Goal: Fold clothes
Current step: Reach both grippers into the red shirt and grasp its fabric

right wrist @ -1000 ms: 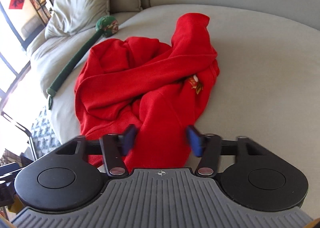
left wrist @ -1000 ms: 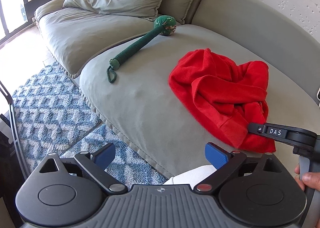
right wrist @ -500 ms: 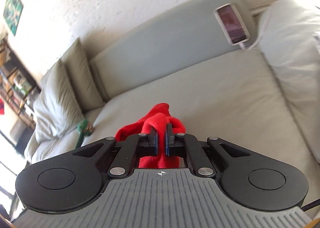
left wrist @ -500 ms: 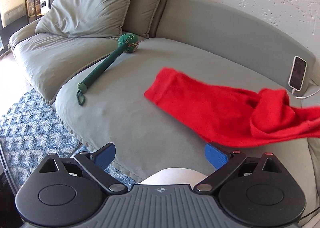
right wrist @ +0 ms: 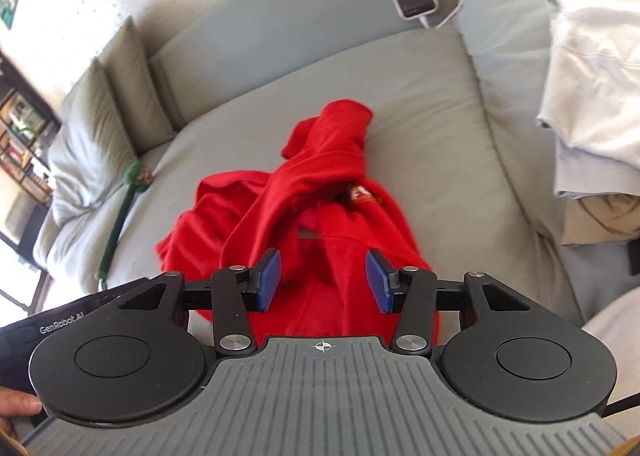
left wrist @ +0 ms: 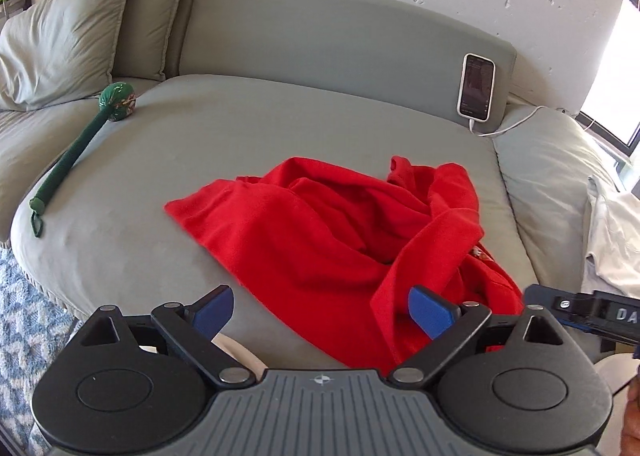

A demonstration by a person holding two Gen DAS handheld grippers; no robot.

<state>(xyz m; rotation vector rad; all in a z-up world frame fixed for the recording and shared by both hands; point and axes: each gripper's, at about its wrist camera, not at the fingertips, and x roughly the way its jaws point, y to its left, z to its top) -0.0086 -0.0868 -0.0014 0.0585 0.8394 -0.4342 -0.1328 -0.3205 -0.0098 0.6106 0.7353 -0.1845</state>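
Dropped since earlier: one red garment (left wrist: 340, 232) crumpled on sofa (left wrist: 160, 144); both jaws apart.

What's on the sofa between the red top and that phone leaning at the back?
Nothing: in the left wrist view only bare grey cushion lies between the red top and the phone.
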